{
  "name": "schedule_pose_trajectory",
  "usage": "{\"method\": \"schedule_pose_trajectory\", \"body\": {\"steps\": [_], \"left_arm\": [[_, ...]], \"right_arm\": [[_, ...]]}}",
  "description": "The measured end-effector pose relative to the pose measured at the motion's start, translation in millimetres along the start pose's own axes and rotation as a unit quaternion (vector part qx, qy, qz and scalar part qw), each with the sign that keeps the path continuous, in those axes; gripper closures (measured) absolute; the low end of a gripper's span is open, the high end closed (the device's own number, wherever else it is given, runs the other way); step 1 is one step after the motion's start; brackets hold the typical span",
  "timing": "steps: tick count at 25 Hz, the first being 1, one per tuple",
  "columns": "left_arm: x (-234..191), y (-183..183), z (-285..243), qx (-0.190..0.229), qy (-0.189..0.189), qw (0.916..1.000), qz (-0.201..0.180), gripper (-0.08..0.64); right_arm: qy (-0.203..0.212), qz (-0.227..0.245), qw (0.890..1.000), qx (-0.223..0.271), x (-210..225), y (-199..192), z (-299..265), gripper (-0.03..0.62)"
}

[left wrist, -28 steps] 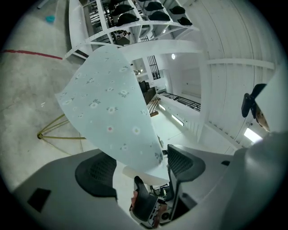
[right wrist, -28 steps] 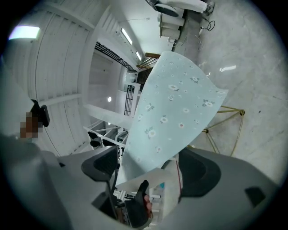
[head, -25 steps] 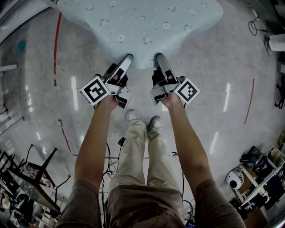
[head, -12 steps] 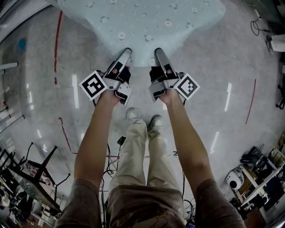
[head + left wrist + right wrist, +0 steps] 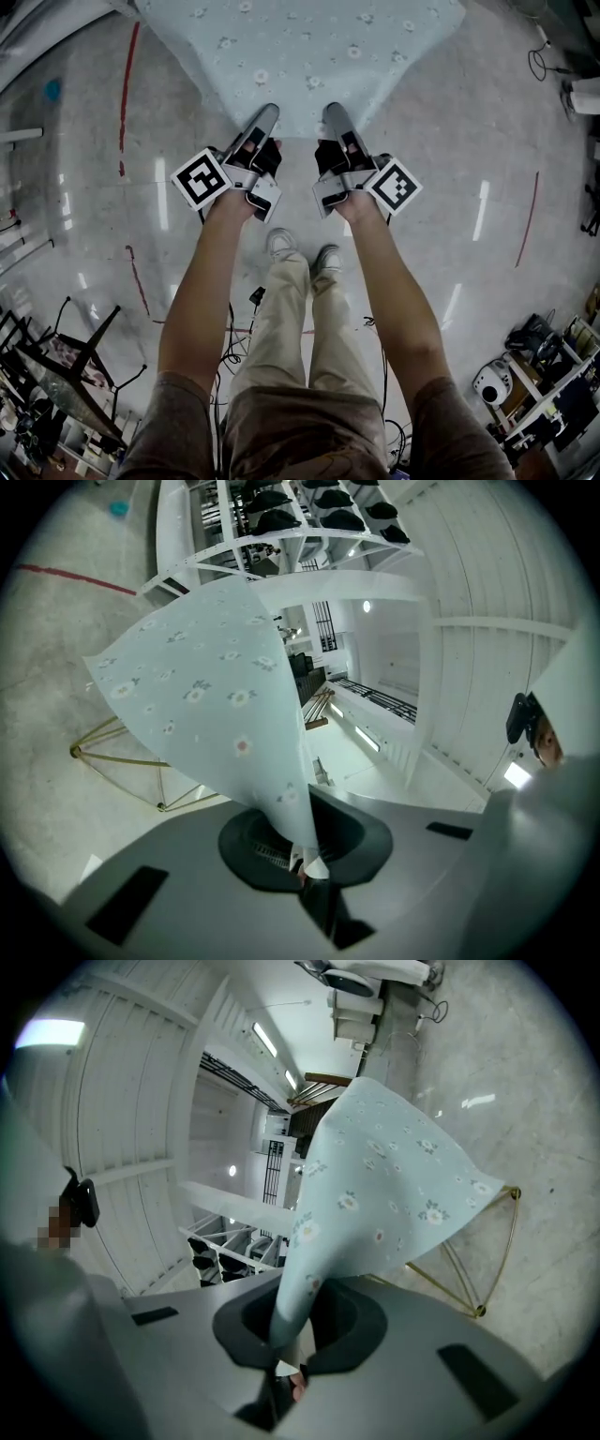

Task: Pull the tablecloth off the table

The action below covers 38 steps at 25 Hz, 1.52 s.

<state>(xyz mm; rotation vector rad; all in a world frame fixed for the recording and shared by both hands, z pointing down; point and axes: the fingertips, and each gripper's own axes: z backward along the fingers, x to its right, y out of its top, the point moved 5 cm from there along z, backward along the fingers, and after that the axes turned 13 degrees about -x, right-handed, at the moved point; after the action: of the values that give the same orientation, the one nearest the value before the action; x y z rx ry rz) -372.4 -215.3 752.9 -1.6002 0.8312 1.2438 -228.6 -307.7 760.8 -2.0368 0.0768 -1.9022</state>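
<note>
In the head view, the left gripper (image 5: 267,114) and right gripper (image 5: 334,112) are reaching side by side to the near hem of the floral tablecloth (image 5: 309,47). In the left gripper view, the jaws are pinching that hem tight. In the right gripper view, the jaws are closing with the hem between them.

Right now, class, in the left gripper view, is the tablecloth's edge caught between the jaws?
Yes, the tablecloth narrows into the left gripper, whose jaws are shut on its edge.
</note>
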Motion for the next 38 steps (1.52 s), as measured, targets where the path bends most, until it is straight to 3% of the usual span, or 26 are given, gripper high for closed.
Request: {"method": "schedule_pose_trajectory", "body": {"steps": [11,20,27,38], "left_arm": [[44.6,2.4,9.6,-0.017,0.042,0.9984,-0.033,0.540],[125.2,13.6,15.9,0.000,0.053,0.9970,-0.056,0.540],[195.4,7.6,30.0,-0.019,0.052,0.9936,-0.099,0.540],[305.4,-41.1,48.1,-0.019,0.066,0.9846,-0.161,0.540]], "right_arm": [[-0.057,0.045,0.996,-0.051,-52.4,9.4,5.7,0.584],[-0.076,0.074,0.992,-0.067,-128.4,31.0,16.2,0.581],[-0.077,0.126,0.986,-0.074,-194.5,36.6,39.5,0.575],[-0.053,0.148,0.986,-0.053,-278.7,39.2,115.7,0.568]]}}
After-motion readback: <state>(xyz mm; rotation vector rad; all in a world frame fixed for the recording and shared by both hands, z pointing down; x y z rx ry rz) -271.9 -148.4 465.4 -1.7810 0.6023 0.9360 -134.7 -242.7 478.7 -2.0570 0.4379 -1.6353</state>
